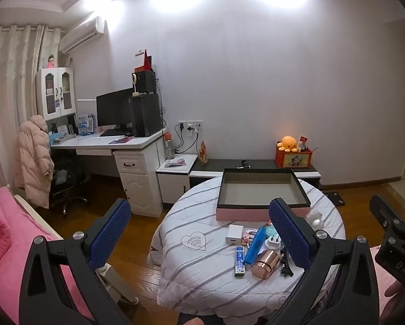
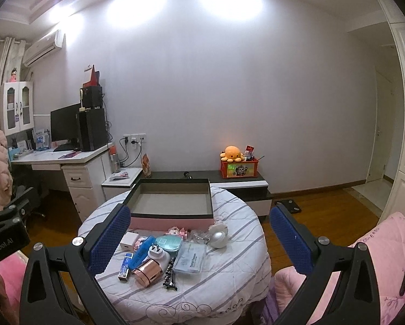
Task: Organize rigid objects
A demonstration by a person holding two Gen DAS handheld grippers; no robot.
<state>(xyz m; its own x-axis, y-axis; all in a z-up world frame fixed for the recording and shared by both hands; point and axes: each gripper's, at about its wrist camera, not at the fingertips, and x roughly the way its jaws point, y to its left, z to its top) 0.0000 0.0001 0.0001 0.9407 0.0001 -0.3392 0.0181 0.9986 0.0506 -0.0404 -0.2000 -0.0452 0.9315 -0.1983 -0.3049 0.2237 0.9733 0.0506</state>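
A pink box with a dark rim [image 1: 262, 214] [image 2: 172, 220] stands open and empty at the back of a round table with a striped cloth [image 1: 202, 270] [image 2: 229, 270]. In front of it lie small items: a white charger cube [image 1: 235, 234] [image 2: 128, 241], a blue case [image 1: 255, 245] [image 2: 141, 253], a copper cylinder [image 1: 264, 265] [image 2: 147, 270], a white plug [image 2: 159, 256], a black hair clip [image 2: 169, 277], a clear packet [image 2: 190, 260] and a white shell box [image 2: 218, 237]. My left gripper [image 1: 199, 238] and right gripper [image 2: 199, 239] are open and empty, held above and short of the table.
A white desk with a monitor [image 1: 115, 111] and a chair with a pink coat [image 1: 34, 162] stand at the left. A low cabinet [image 1: 256, 166] behind the table holds an orange toy box [image 1: 293, 158]. Pink bedding [image 2: 378, 270] lies at the right, wooden floor around.
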